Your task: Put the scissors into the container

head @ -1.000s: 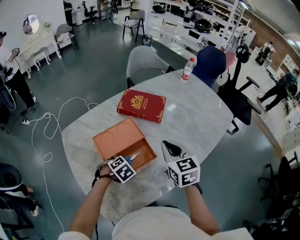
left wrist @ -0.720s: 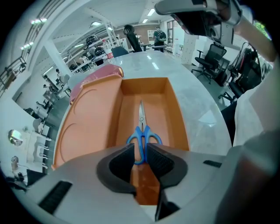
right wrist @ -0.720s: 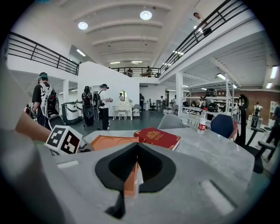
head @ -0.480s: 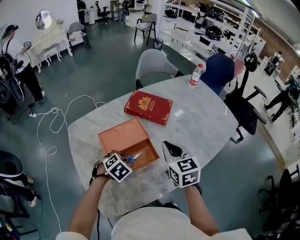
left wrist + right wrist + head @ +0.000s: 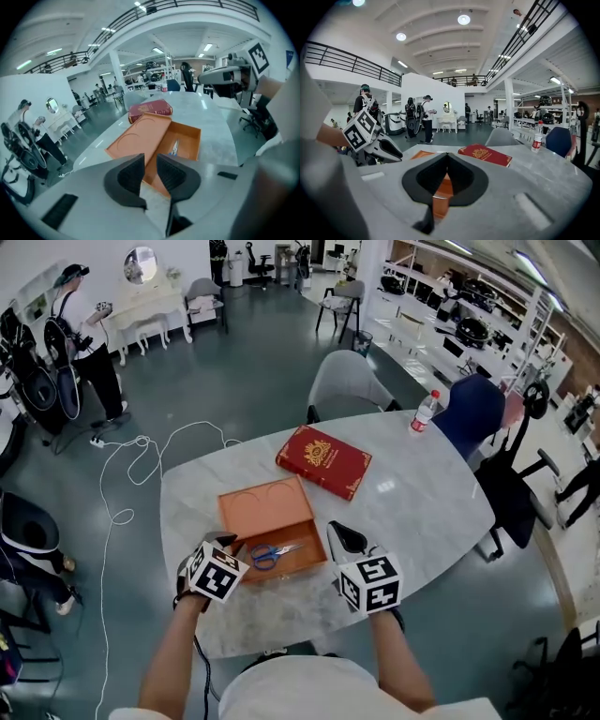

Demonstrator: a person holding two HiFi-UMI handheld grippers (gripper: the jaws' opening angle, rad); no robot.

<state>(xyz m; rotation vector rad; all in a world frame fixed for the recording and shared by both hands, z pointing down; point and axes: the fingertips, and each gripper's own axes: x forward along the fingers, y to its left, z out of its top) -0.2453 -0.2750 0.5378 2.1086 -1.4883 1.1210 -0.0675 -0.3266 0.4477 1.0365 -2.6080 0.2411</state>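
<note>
The blue-handled scissors [image 5: 275, 553] [image 5: 175, 147] lie flat in the tray of the open orange container [image 5: 298, 566] [image 5: 191, 136]. Its lid [image 5: 264, 504] is folded back on the marble table [image 5: 412, 493]. My left gripper [image 5: 227, 545] [image 5: 150, 171] hovers just left of the tray, jaws a little open with nothing between them. Just right of the tray is my right gripper [image 5: 339, 533] [image 5: 446, 158], jaws shut and empty, pointing over the container's near corner [image 5: 440, 197].
A red book [image 5: 323, 461] [image 5: 484, 154] lies beyond the container. At the table's far right edge stands a water bottle [image 5: 425, 412] [image 5: 537, 136]. A grey chair [image 5: 347, 390] and a blue one [image 5: 473, 413] sit behind the table. A white cable [image 5: 131, 465] runs across the floor at left.
The left gripper held the scissors over the tray; now the scissors lie in the tray and that gripper has drawn back to the left. The right gripper has stayed put.
</note>
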